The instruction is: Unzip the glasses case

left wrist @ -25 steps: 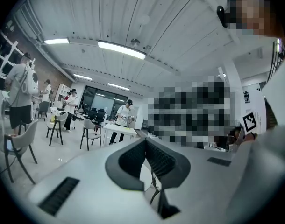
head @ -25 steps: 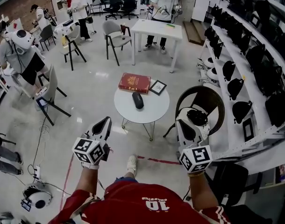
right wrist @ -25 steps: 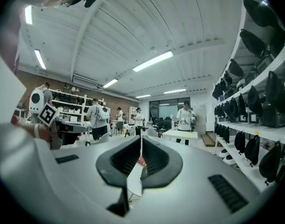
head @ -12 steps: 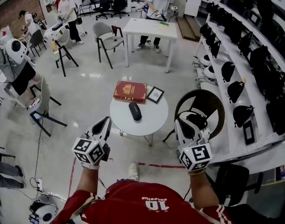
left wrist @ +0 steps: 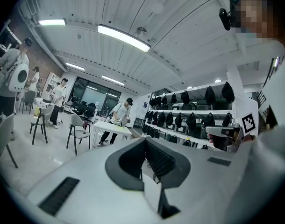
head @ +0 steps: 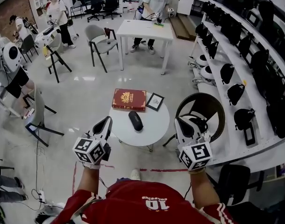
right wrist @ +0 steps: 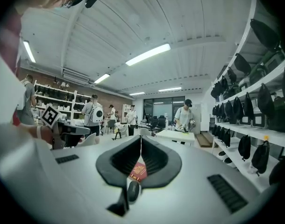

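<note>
Your left gripper (head: 106,121) and right gripper (head: 181,121) are pressed together and empty, so spread them before reaching the glasses case (head: 135,120) on the round table (head: 154,133), just nearer than the red book (head: 129,99), then brace it and pinch the pull.

The glasses case (head: 135,121) is black, oblong and round-ended. It lies flat near the middle of the round white desk (head: 154,127), closed, just in front of the red book (head: 129,99).
</note>
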### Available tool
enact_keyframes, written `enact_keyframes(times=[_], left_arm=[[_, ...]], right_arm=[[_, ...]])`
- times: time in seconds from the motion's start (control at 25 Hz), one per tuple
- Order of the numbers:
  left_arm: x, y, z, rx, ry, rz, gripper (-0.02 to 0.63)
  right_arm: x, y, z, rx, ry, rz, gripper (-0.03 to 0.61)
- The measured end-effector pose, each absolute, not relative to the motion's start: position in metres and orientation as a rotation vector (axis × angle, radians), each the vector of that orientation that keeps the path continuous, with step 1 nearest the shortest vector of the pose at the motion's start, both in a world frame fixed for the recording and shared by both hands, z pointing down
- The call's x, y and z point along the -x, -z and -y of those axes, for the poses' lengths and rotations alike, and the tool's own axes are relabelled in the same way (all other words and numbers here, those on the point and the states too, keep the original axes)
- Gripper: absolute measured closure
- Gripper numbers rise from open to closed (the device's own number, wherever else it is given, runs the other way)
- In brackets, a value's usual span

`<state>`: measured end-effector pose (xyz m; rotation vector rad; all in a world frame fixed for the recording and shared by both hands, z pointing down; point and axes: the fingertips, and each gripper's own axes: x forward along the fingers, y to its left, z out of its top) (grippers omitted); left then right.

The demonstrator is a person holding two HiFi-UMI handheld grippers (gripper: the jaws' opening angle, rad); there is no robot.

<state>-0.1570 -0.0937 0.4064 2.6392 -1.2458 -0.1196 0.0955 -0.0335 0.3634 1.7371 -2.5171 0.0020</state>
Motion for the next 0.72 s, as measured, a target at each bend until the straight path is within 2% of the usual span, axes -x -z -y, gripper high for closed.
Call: enact_keyframes(times=[0.72], left_arm=[[0.157, -0.431, 0.157, -2.637, 0.098, 1.115, 0.606]], right_arm=[[-0.087, -0.379, 0.075, -1.81, -0.042, 2.429, 0.563]])
